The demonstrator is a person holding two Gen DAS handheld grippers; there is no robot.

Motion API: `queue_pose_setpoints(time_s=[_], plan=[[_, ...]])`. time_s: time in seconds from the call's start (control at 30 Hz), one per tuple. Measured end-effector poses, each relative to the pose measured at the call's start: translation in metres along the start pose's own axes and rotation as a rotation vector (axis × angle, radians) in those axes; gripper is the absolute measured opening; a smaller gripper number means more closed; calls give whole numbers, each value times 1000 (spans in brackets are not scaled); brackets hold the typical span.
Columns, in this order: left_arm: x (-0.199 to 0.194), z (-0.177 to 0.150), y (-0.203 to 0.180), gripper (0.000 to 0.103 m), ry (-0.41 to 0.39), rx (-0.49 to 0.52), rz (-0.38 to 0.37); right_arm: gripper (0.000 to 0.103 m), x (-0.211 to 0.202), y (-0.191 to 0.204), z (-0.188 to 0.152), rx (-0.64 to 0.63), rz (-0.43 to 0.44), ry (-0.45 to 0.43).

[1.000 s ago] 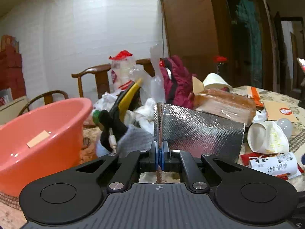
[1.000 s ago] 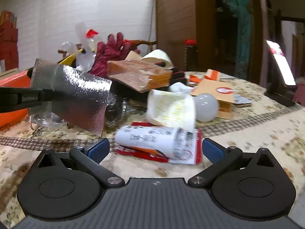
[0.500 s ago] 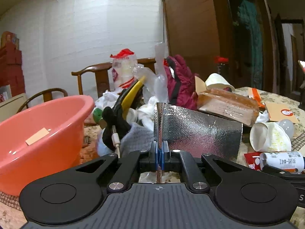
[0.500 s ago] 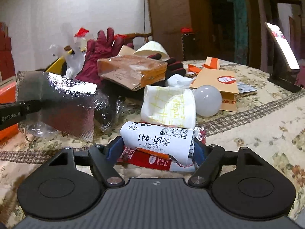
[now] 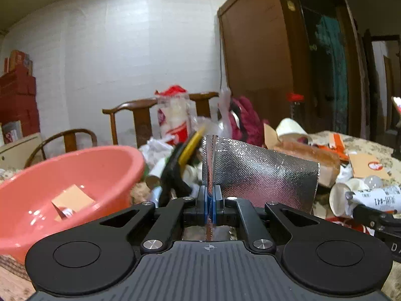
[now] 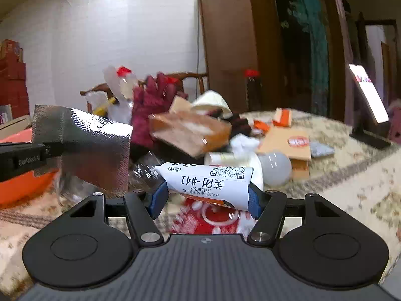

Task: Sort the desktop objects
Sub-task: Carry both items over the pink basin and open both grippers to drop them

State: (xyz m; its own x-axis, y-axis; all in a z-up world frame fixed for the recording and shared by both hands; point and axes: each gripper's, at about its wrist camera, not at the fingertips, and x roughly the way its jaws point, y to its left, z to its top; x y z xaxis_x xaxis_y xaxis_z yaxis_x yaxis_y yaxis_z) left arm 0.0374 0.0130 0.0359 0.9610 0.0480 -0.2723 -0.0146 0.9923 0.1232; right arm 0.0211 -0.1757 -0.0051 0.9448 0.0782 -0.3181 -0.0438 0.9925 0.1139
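Observation:
My left gripper (image 5: 210, 200) is shut on the edge of a silver foil pouch (image 5: 260, 173), which hangs above the table beside a pink basin (image 5: 75, 165). The right wrist view shows that pouch (image 6: 95, 145) at the left. In my right gripper (image 6: 205, 195) lies a white labelled paper cup (image 6: 208, 180) on its side. Its jaws are closing, both blue pads press on the cup's ends, and the cup is clear of the table. The left wrist view shows the cup (image 5: 373, 199) at the far right.
A red wrapper (image 6: 200, 218) lies under the lifted cup. Behind are a light bulb (image 6: 275, 168), a crushed paper cup (image 6: 225, 158), a brown parcel (image 6: 190, 130), a maroon glove (image 6: 147, 105) and a phone on a stand (image 6: 368, 95). Wooden chairs (image 5: 140, 115) stand beyond the table.
My right gripper's jaws have come in onto the white cup and lifted it off the red wrapper. My left gripper has risen a little with the foil pouch.

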Motion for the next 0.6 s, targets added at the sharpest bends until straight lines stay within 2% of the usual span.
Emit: queue_pose_setpoints(time_s=[0.2, 0.33, 0.43, 0.6], plan=[[-17, 21, 27, 0, -51, -22, 37, 68, -7, 24, 27, -22, 57, -58], [-27, 31, 54, 0, -80, -24, 100, 68, -6, 61, 49, -60, 145, -98], [-34, 36, 84, 0, -83, -30, 159, 68, -1, 95, 64, -77, 244, -105], [-40, 37, 142, 4, -69, -47, 309, 68, 16, 163, 81, -132, 387, -96]])
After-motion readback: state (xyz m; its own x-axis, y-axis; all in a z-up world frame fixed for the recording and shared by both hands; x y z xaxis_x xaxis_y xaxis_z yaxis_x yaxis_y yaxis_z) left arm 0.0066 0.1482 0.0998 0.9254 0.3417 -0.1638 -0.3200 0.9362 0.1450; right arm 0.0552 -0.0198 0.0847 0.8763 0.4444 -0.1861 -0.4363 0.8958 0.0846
